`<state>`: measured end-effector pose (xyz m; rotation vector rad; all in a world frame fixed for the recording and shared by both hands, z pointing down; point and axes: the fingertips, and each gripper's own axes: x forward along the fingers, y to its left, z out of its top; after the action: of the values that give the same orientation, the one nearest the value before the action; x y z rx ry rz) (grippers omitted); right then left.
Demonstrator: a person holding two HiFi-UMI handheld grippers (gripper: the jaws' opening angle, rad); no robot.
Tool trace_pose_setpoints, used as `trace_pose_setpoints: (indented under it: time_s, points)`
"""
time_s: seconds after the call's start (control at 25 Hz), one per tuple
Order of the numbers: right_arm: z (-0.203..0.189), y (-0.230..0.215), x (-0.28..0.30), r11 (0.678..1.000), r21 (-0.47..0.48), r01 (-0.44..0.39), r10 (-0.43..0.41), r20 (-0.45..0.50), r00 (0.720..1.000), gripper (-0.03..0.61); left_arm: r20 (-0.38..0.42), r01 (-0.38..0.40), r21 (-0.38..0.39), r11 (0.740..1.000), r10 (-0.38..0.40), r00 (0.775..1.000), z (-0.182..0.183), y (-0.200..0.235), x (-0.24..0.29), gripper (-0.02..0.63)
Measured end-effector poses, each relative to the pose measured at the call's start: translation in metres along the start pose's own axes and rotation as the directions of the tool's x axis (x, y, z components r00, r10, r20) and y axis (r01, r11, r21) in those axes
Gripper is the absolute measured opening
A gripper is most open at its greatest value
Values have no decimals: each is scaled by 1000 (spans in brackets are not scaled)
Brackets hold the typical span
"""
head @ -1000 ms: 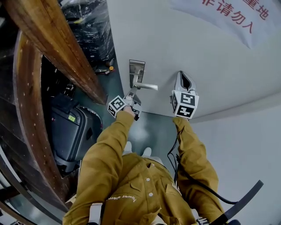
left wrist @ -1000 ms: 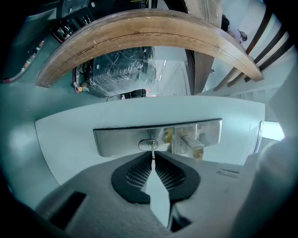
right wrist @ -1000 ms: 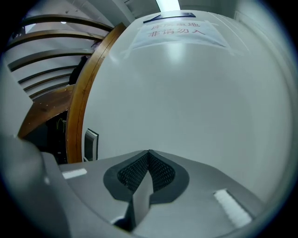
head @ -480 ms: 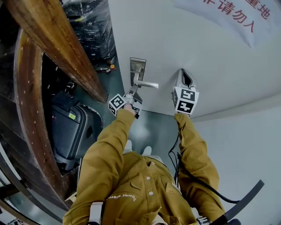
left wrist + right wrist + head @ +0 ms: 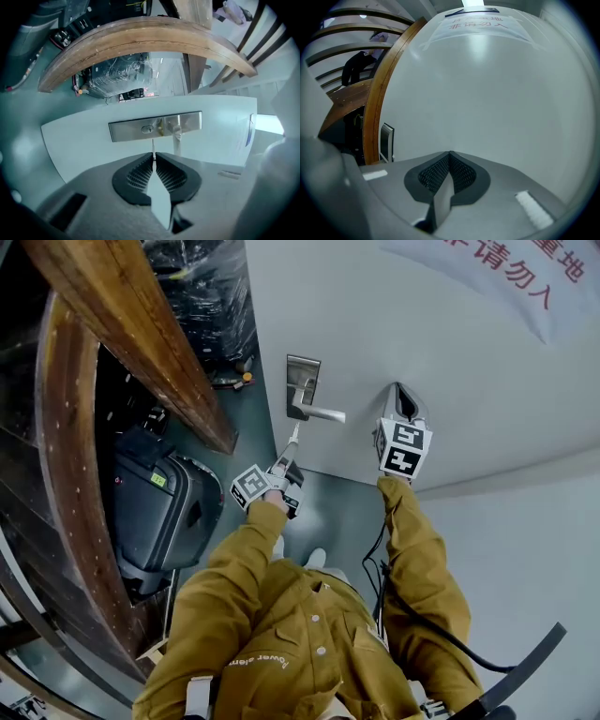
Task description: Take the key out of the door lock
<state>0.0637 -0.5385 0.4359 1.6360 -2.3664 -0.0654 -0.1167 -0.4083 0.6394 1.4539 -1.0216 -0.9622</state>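
Seen from the head view, looking steeply down at a person in a mustard jacket (image 5: pixel 300 643) who faces a pale door (image 5: pixel 422 343).

At the far left, a curved wooden rail (image 5: pixel 122 343) sweeps from 11 o'clock to 7 o'clock, with a dark hard case (image 5: pixel 159 512) on the grey-green floor (image 5: pixel 328 512) beneath it.

Next comes the left gripper (image 5: pixel 153 157). Its jaws are pressed together on the key (image 5: pixel 153 147), pinching it so that only a thin strip of blade shows beyond the tips. The key's long axis runs straight on from the gripper, level and aimed at the door.

In the left gripper view, the keyhole (image 5: pixel 147 129) sits at 12 o'clock from the blade tip, with bare door between the two. The key therefore looks already out of the lock. In the head view, the metal lock plate (image 5: pixel 302 385) lies at about 1 o'clock from this gripper, and its lever handle (image 5: pixel 323 413) points toward 3 o'clock.

The left hand holds the key, so any carrying away falls to it. The likely path is straight back along the blade's own line, toward 6 o'clock.

Further right, the right gripper (image 5: pixel 449 155) is closed on nothing and faces plain door beside the plate. Whether it touches the door cannot be told.

At 1 o'clock, a paper sign (image 5: pixel 506 277) with red characters hangs on the door.
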Motion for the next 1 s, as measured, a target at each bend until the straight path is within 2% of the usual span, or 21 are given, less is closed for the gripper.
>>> trace_pose_setpoints:
  time_s: [0.12,0.2,0.28,0.32,0.36,0.4,0.44,0.48,0.56,0.6,0.64,0.68,0.72,0.76,0.92,1.0]
  points:
    - [-2,1,1,1000,-7,6,-6,5,1000,5,-33,15,78,997,-12,999,-10,-23,-32,21]
    - [-4,6,-4,1000,2,-9,9,0,1000,5,-77,25,188,982,-10,997,-17,-45,-54,21]
    - [-4,12,-19,999,38,-35,35,-9,999,5,-131,44,338,940,0,991,-25,-72,-73,21]
    - [-1,14,-30,996,77,-49,49,-3,999,5,-159,59,415,908,8,987,-30,-87,-82,21]
    - [5,16,-44,990,121,-69,67,17,998,5,-188,77,496,865,20,982,-37,-103,-89,21]
    - [11,19,-60,982,159,-98,91,46,995,5,-217,100,581,808,35,976,-45,-121,-96,21]
    - [17,24,-76,974,184,-132,120,75,990,5,-242,128,668,733,51,969,-53,-138,-102,21]
    - [19,30,-93,965,198,-172,155,97,983,5,-259,157,746,648,65,964,-61,-154,-108,21]
    - [17,43,-126,942,219,-255,233,124,965,5,-277,204,850,486,84,957,-76,-179,-114,21]
    - [15,49,-141,932,221,-288,264,134,955,5,-282,221,879,423,88,955,-83,-188,-116,21]
    - [14,54,-154,927,211,-310,284,142,948,5,-288,236,897,373,89,953,-90,-197,-116,21]
    - [12,57,-167,927,193,-322,297,148,943,5,-296,252,907,336,85,951,-96,-204,-116,21]
    - [10,60,-178,927,177,-330,306,152,940,5,-307,268,910,315,79,948,-103,-209,-115,21]
    - [6,64,-189,925,169,-340,315,155,936,5,-317,282,910,304,70,946,-109,-214,-115,21]
    - [-14,79,-223,901,181,-395,368,166,915,5,-326,309,910,277,18,945,-129,-233,-110,21]
    - [-25,84,-233,892,184,-412,387,156,909,5,-332,316,907,278,12,943,-135,-236,-108,21]
